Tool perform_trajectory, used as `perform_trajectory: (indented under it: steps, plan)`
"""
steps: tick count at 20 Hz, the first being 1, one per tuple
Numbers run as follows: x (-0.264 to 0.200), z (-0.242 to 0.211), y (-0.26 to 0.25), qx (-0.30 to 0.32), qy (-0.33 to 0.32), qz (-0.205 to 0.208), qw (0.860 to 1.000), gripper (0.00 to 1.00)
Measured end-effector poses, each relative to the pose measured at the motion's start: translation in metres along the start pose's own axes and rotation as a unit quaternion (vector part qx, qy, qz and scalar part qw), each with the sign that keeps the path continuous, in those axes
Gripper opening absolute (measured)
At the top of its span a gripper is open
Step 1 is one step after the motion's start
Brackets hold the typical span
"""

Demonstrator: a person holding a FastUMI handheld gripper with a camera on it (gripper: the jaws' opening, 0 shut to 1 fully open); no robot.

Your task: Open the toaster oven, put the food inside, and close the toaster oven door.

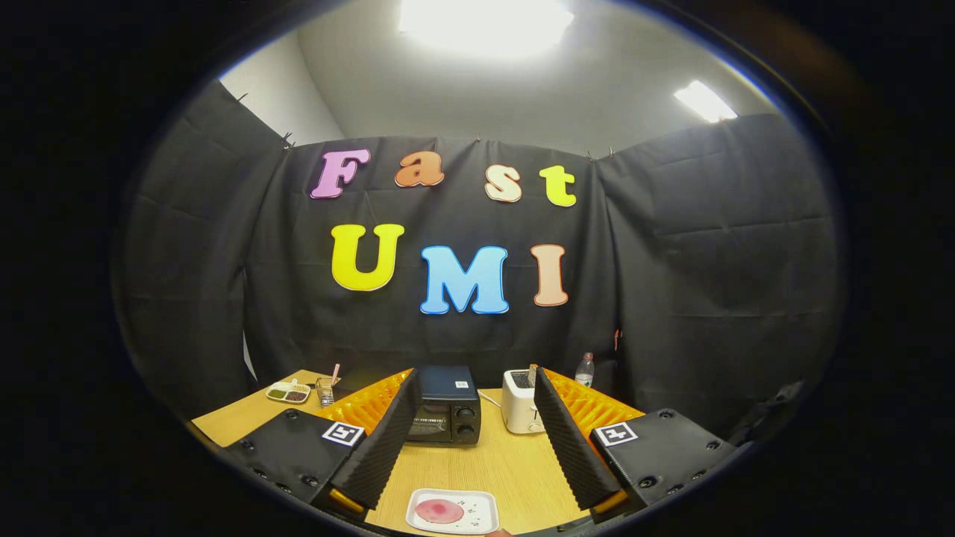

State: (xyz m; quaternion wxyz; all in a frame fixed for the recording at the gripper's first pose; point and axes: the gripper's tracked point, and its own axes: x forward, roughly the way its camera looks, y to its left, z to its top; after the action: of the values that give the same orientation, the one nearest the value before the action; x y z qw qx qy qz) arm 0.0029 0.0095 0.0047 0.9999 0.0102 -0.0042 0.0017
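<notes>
Wood table [462, 466]: toaster oven [448, 406], toaster [520, 403], plate w/ food [453, 512], bottle [586, 371].

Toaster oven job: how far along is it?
Nothing looks done yet. The toaster oven stands with its door shut beyond the fingers. The hand-held gripper is open and holds nothing, with the plate of pink food lying between its fingers on the table. Opening the door, loading the food and closing the door are all left.

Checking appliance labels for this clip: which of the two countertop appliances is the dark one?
The toaster oven, black with two front knobs, just beyond the open gripper. The toaster beside it is white.
</notes>
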Motion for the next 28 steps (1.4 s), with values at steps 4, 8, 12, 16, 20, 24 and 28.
perform_trajectory:
  steps: [4, 8, 12, 16, 20, 24, 28]
  plan:
    - [0.001, 0.001, 0.006, 0.003, 0.002, 0.001, 1.000, 0.96]
    - [0.004, 0.005, 0.020, 0.010, -0.002, 0.007, 1.000, 0.96]
    - [0.019, 0.012, 0.040, 0.007, -0.006, 0.022, 1.000, 0.96]
    - [0.055, 0.005, 0.071, 0.013, -0.001, 0.045, 0.999, 0.96]
    - [0.105, -0.016, 0.104, 0.017, 0.017, 0.063, 0.998, 0.96]
    - [0.159, -0.048, 0.134, 0.019, 0.048, 0.081, 0.995, 0.96]
    - [0.208, -0.087, 0.157, 0.019, 0.085, 0.091, 0.992, 0.96]
